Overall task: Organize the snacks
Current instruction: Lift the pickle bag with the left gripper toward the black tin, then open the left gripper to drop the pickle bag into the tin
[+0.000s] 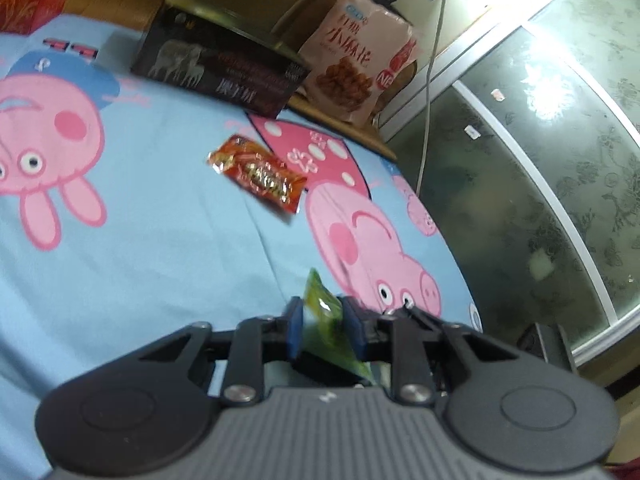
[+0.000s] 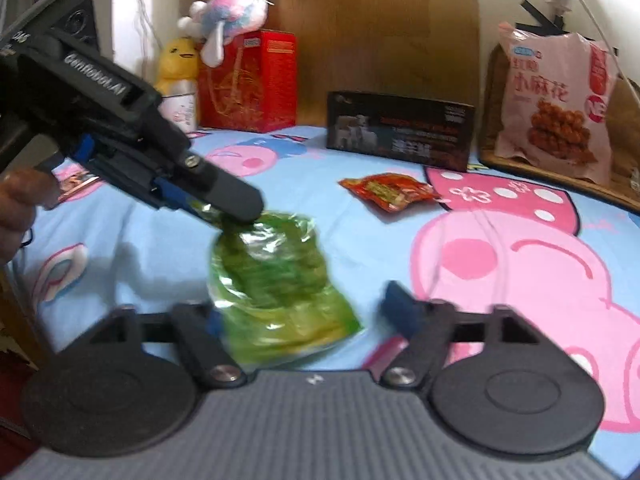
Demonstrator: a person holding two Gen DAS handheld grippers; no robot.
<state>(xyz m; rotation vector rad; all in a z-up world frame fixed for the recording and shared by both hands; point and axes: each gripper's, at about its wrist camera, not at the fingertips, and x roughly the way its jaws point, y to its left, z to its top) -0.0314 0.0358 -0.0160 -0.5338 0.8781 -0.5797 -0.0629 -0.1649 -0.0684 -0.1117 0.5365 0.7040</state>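
Note:
My left gripper (image 1: 320, 320) is shut on the top of a green snack packet (image 1: 323, 307). In the right wrist view the left gripper (image 2: 236, 210) comes in from the left and holds the green packet (image 2: 276, 288) hanging just above the bed. My right gripper (image 2: 304, 312) is open, its jaws wide on either side of the packet's lower part. A red snack packet (image 2: 390, 191) lies flat on the bedsheet farther back; it also shows in the left wrist view (image 1: 258, 174). A black box (image 2: 400, 136) stands behind it, and a pink snack bag (image 2: 556, 108) leans at the back right.
The bed has a blue Peppa Pig sheet (image 2: 320, 200). A red box (image 2: 250, 80), a plush toy (image 2: 228, 12) and a yellow duck bottle (image 2: 178, 80) stand at the headboard. A glass sliding door (image 1: 540, 140) and a hanging cable (image 1: 430, 80) are beside the bed.

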